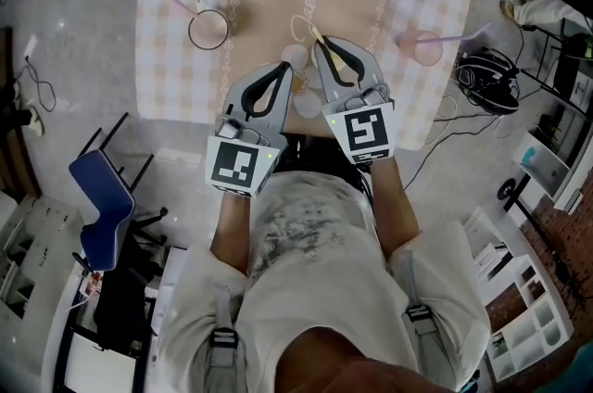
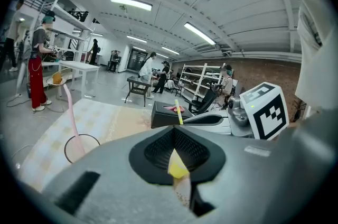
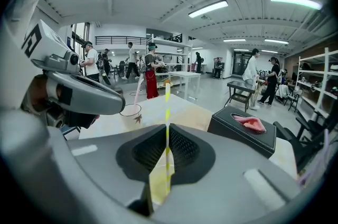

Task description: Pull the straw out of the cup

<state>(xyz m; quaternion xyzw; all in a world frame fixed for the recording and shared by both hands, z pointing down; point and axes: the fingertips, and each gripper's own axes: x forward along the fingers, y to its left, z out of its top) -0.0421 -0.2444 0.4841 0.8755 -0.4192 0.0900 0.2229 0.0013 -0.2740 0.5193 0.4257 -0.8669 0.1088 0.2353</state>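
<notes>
Head view: straw [image 1: 315, 31] largely inside right tool [image 1: 321, 42]

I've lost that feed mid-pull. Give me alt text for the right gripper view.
The right hand-held gripper has its jaws shut on a thin yellow-and-white striped straw that stands upright between them. Beyond it on the pale table are a cup holding a pink straw, at left, and a black tissue box, at right.
</notes>
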